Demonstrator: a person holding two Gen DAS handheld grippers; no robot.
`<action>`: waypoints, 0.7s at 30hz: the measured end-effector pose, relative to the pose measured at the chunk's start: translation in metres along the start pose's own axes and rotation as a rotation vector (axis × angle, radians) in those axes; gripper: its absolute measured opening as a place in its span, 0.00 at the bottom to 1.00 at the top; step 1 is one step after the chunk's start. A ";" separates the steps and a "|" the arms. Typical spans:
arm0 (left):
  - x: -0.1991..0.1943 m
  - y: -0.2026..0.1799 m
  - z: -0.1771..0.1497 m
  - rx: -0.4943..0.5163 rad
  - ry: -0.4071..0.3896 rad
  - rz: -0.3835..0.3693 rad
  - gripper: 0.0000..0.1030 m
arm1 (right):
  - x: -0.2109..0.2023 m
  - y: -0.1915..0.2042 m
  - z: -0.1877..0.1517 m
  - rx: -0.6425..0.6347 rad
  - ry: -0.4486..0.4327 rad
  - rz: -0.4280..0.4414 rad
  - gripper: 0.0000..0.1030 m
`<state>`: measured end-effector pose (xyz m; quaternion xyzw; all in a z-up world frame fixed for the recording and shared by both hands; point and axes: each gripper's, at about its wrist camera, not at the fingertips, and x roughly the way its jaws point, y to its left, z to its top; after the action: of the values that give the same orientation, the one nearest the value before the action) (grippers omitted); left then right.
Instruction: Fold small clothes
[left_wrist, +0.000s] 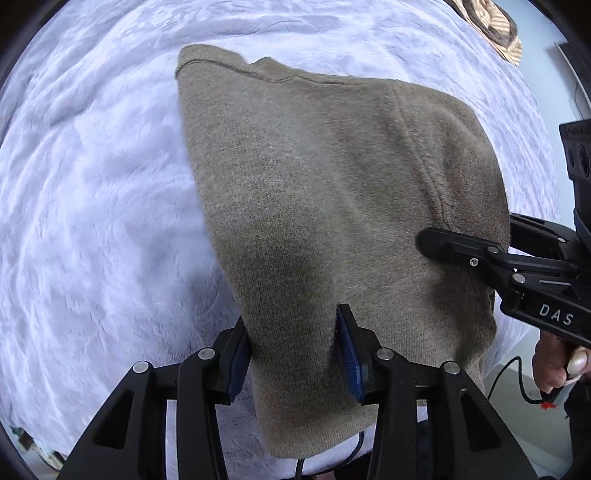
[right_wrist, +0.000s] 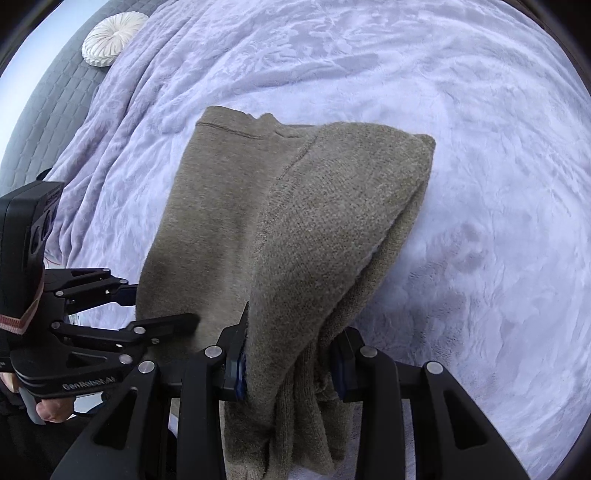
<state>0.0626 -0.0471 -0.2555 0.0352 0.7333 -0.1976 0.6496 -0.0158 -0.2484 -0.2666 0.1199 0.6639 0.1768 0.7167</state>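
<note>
A taupe knit garment (left_wrist: 332, 192) is held above a bed covered by a pale lavender plush blanket (left_wrist: 92, 203), its near edge lifted while its far hem rests on the blanket. The left gripper (left_wrist: 295, 354) has its jaws closed on the near edge of the knit, the cloth pinched between the blue pads. The right gripper (right_wrist: 288, 363) likewise has its jaws clamped on a bunched, several-layered fold of the same garment. In the left wrist view the right gripper comes in from the right side, one finger lying across the cloth. A round white pleated cushion (right_wrist: 112, 38) sits on a grey quilted cover (right_wrist: 55, 103) at the far left of the bed.
</note>
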 end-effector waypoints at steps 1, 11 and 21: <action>-0.001 0.000 0.001 -0.007 -0.001 0.001 0.43 | 0.001 -0.002 0.000 0.000 0.002 0.002 0.36; -0.021 0.000 0.004 -0.016 -0.012 0.143 0.80 | 0.008 -0.024 -0.001 0.052 0.021 -0.062 0.60; -0.056 -0.019 0.006 0.143 -0.067 0.255 0.80 | -0.059 0.051 -0.057 -0.139 -0.140 -0.073 0.61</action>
<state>0.0714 -0.0550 -0.1968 0.1676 0.6848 -0.1664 0.6894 -0.0808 -0.2298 -0.1974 0.0576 0.6022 0.1874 0.7739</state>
